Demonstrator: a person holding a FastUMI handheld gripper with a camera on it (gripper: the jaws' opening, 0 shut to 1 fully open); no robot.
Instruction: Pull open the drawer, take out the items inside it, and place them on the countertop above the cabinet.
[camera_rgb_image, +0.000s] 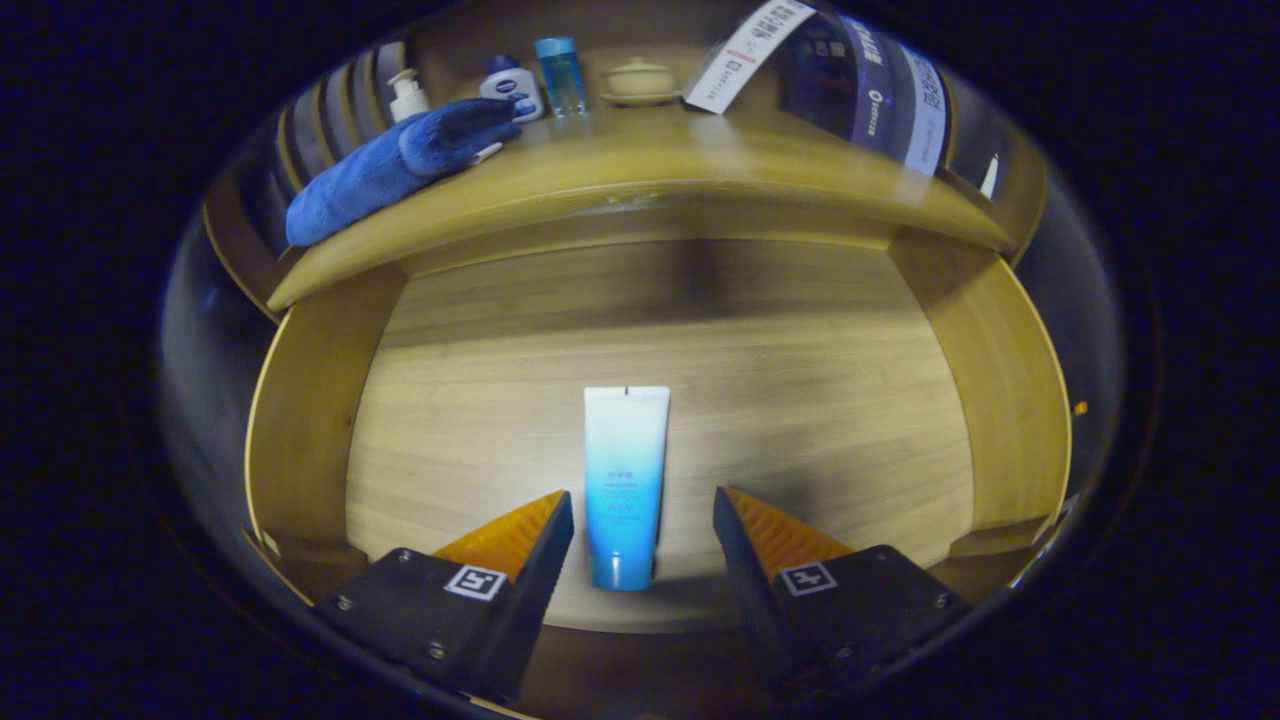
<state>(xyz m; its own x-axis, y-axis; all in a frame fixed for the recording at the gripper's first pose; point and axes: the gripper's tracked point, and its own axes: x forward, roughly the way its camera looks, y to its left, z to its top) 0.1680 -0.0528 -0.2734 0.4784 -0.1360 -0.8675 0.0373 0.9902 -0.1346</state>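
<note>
item: tube (626, 480), one, lying flat on the floor of the open drawer (310, 420). white at the crimped end, shading to blue at the cap end.

position: near the middle of the drawer floor, toward its front. its cap end sits between the fingers; the rest runs on ahead of them.

axis: long axis runs front to back of the drawer, in line with the fingers. cap points toward the gripper (643, 520), crimped flat end points away, toward the back of the drawer.

gripper: fingers spread apart, one on each side of the tube's lower part, a gap on both sides, touching nothing.

drawer: pulled out, floor and both side walls in view. no other item seen on the part of the floor that shows.

surface (650, 160): above and beyond the drawer. already carries a blue towel (390, 170), a pump bottle (407, 95), a small white bottle (512, 85), a clear blue bottle (560, 72), a lidded bowl (638, 80).

step, as judged: drawer opening is done; the pick of the tube is in hand, not yet made.

next move, as judged: bring the fingers down level with the tube and close them across its width, then lift it clear of the drawer front and carry it up to a bare spot on the surface. the tube is soft and may flatten or slip if squeezed near the cap alone.
</note>
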